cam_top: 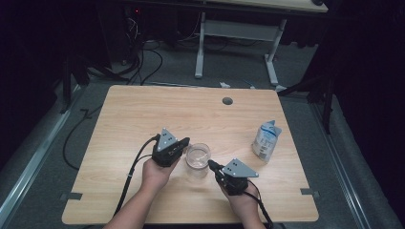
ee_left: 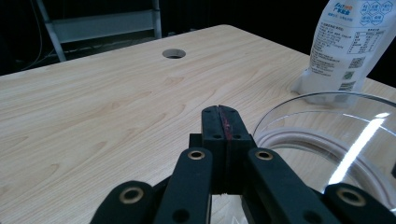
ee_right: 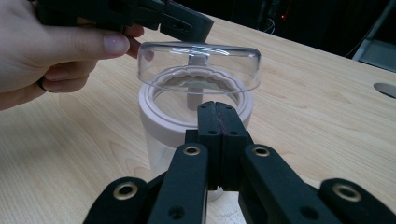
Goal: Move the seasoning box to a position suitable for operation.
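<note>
A white pouch (cam_top: 265,140) with blue print stands near the right edge of the table (cam_top: 124,119); its back panel carries a table of small print and square codes, too small to read. The table is pale wood-grain laminate with a round cable hole (cam_top: 227,100). At mid-table stands a clear plastic cup (cam_top: 197,155) with a white ribbed collar and a transparent domed lid. The left gripper (cam_top: 184,141) and right gripper (cam_top: 210,164) flank the cup closely, black jaws pressed together, gripping nothing.
</note>
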A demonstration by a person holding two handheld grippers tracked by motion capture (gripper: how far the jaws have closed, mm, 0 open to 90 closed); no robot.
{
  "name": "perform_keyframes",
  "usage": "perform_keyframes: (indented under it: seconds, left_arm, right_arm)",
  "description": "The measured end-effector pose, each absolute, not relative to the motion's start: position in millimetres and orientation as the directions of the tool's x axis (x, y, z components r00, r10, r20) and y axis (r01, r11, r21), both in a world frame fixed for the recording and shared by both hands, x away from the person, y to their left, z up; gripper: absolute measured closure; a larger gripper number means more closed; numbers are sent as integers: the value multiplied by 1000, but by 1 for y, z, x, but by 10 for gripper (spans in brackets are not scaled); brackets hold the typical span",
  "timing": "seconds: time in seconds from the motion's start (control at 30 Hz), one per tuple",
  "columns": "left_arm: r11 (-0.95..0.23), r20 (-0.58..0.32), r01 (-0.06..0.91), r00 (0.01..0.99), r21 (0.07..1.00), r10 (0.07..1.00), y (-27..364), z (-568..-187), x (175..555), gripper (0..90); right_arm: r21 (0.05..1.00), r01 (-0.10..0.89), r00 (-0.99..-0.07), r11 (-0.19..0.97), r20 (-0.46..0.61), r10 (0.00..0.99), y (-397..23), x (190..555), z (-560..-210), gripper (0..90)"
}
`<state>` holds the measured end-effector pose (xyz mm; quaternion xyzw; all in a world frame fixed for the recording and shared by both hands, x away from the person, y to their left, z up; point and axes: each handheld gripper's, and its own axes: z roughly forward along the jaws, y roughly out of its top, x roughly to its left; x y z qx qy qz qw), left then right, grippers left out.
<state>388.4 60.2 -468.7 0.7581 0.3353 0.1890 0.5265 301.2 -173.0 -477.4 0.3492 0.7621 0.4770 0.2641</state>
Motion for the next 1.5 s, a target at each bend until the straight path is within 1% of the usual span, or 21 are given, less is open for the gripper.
perform_keyframes:
  seconds: [0.17, 0.2, 0.3, 0.53, 0.83, 1.23, 1.5]
  left_arm:
    - [-221, -62, 308, 700, 925, 711, 64, -467, 385, 900]
    - [-202, -81, 316, 695, 927, 715, 69, -468, 382, 900]
    - [-198, -96, 332, 692, 922, 715, 76, -472, 378, 900]
    - [-192, -125, 353, 704, 916, 699, 87, -488, 352, 900]
    - [-189, -144, 355, 728, 915, 671, 78, -497, 332, 900]
    - [-156, -175, 352, 744, 923, 645, 77, -493, 321, 900]
    - [-153, -181, 353, 749, 923, 637, 75, -491, 320, 900]
  right_arm:
    - [914, 274, -621, 300, -70, 781, -171, 302, -476, 900]
    - [914, 272, -620, 301, -73, 782, -171, 302, -476, 900]
    - [914, 273, -620, 302, -73, 781, -171, 302, -476, 900]
    - [912, 274, -620, 305, -75, 781, -170, 301, -476, 900]
    - [913, 272, -621, 305, -76, 780, -170, 300, -476, 900]
    - [914, 272, -620, 301, -73, 781, -171, 299, -475, 900]
    - [914, 267, -623, 304, -77, 779, -171, 298, -474, 900]
